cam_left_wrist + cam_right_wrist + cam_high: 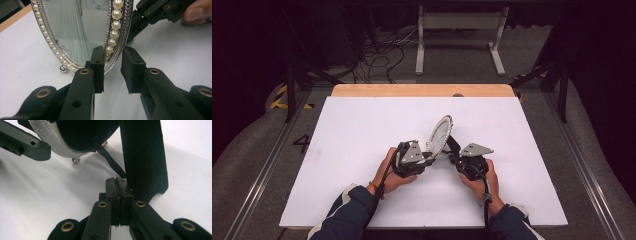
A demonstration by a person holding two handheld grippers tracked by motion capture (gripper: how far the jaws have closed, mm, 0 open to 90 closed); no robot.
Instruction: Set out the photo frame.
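High view: One oval picture frame (439,134) is standing tilted on the white tabletop (352,145), just below the centre of the picture. Its long axis is running from lower left to upper right. The left claw (428,159) is sitting at the frame's lower edge, and the right claw (454,159) is sitting just right of it, behind the frame at the black stand (453,144). Both claws are near the frame; the left one is on its rim. Count: one frame, two claws, two hands.

Left gripper view: The frame (82,30) is rising from the centre into the upper left of the picture. The left claw (112,71) is straddling the lower rim with its jaws parted: the left jaw is lying against the glass side, and the right jaw is standing apart from the back. The claw is released, not clamping. One row of pearls (115,21) is running along the rim. The right claw is showing at upper right.

Right gripper view: The right claw (119,185) is clenched, its jaws meeting at the picture's centre. It appears to be pinching the thin black strap (110,160) that is joining the frame's back (82,135) to the stand (143,155); the contact is partly hidden. The stand is rising at upper right, directly beyond the claw.
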